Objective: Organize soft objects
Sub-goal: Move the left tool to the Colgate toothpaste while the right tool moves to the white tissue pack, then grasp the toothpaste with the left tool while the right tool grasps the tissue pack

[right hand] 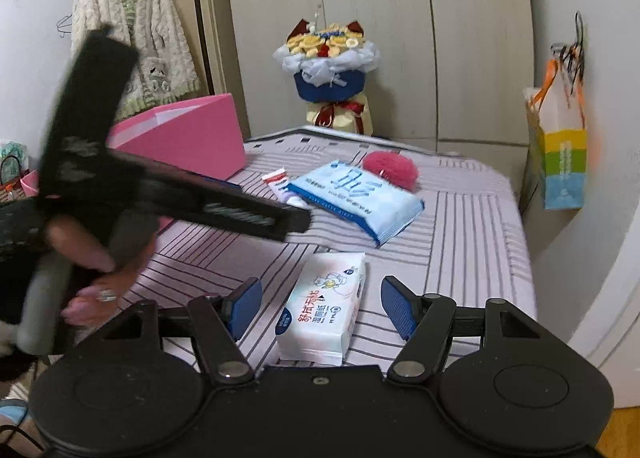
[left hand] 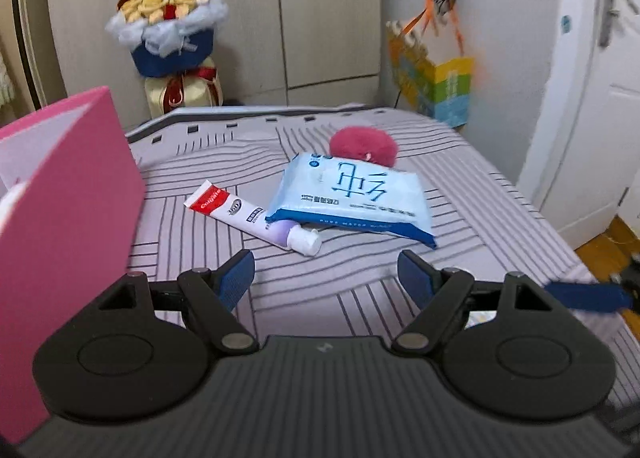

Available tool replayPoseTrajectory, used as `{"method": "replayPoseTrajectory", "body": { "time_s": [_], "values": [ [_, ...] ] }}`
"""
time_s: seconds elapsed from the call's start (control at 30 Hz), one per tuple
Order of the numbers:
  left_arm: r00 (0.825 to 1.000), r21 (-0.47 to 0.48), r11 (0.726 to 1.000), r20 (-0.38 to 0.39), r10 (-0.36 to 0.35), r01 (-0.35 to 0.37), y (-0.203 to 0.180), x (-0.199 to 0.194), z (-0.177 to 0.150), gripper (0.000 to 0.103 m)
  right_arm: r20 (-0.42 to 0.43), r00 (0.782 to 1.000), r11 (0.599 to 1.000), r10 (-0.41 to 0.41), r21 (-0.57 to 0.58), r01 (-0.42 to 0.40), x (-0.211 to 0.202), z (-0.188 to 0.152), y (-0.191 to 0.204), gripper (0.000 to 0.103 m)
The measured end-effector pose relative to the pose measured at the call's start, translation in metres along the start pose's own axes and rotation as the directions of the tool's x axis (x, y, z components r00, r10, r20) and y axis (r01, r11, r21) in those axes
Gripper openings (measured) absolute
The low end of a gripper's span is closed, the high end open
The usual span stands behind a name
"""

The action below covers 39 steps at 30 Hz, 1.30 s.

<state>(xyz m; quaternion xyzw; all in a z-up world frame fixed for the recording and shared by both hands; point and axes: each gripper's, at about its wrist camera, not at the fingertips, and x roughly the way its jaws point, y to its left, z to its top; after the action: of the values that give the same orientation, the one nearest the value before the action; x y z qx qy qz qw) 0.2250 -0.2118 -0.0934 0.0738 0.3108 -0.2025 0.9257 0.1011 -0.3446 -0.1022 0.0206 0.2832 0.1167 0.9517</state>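
I am holding my right hand-held gripper (right hand: 321, 308) released, jaws apart over the near end of the white tissue pack (right hand: 322, 308) lying on the bed (right hand: 480, 218). My left hand-held gripper (left hand: 326, 278) is hanging released too, empty, short of the toothpaste tube (left hand: 252, 214) and the blue wipes pack (left hand: 352, 194). The tissue pack is looking light, squashy and slick-wrapped, so I am judging a pinch across its narrow sides safest.

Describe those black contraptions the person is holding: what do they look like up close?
Each tool is matte black plastic: a ribbed body, two round discs at the sides and jointed bars with silver rivets leading to two fingers faced with ribbed blue pads. The left tool matches the right tool. The hand gripping the left one's grey handle wears a silver ring and pale pink nail polish.
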Motion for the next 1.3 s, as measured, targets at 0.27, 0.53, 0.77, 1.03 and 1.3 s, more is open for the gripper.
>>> {"method": "replayPoseTrajectory", "body": {
  "time_s": [0.27, 0.53, 0.77, 1.03, 1.3],
  "values": [
    [0.985, 0.032, 0.985, -0.01, 0.172, -0.171, -0.01, 0.04, 0.007, 0.078, -0.035, 0.999, 1.0, 0.002, -0.025, -0.003, 0.021, 0.001, 0.002, 0.071],
    [0.977, 0.038, 0.976, 0.019, 0.212, -0.213, -0.009, 0.048, 0.009, 0.078, -0.033, 0.999, 0.999, 0.019, -0.028, -0.02, 0.025, 0.0, 0.004, 0.071],
    [0.986, -0.032, 0.986, -0.003, 0.165, -0.165, -0.001, 0.038, 0.007, 0.036, -0.049, 0.998, 0.999, -0.031, -0.029, 0.03, 0.027, -0.003, 0.007, 0.071],
    [0.977, -0.002, 0.982, 0.1, 0.189, -0.19, 0.001, -0.01, -0.018, 0.02, -0.063, 0.991, 0.989, -0.117, -0.102, 0.11, 0.025, -0.006, 0.019, 0.051],
    [0.998, -0.013, 0.998, 0.029, 0.061, -0.061, 0.008, -0.045, -0.047, 0.016, -0.052, 0.987, 0.987, -0.152, -0.052, 0.149, 0.023, -0.004, 0.017, 0.046]
  ]
}}
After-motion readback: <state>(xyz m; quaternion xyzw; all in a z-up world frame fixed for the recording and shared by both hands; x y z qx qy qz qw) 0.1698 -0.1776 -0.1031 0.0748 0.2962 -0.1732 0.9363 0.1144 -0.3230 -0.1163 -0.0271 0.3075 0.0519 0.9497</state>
